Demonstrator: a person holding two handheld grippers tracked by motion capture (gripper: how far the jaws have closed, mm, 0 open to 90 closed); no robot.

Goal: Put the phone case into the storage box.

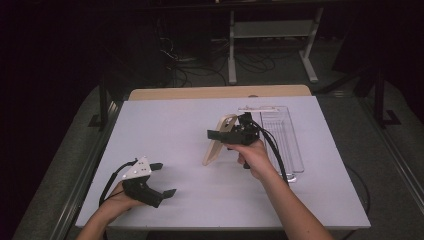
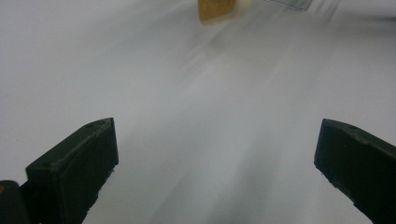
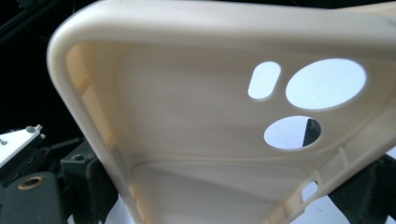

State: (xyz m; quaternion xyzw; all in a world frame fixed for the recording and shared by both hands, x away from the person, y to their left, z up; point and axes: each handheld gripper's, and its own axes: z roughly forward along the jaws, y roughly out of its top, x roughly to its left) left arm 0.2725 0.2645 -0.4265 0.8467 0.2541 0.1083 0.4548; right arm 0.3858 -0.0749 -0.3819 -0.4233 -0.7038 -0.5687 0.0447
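Two grippers work this white table, and only one has anything in it. Nearest the person, at the near left, the left gripper rests low over bare tabletop with its jaws spread wide and nothing between them; its own view looks across empty white surface toward the far right, where the lower tip of the case is just visible at the top edge.

Farther in, right of centre, the right gripper is clamped on a cream phone case. The case stands tilted, its long axis running from the lower end touching the table up and away to the gripped upper end. In the right gripper view the case's open inside faces the camera, with the camera cut-outs toward the right.

Just right of and behind that hand lies a clear plastic tray, long axis running near to far, seemingly empty. It is the closest likely destination, so the right hand is far better placed than the left. Nothing stands between case and tray except the gripper's own cable.
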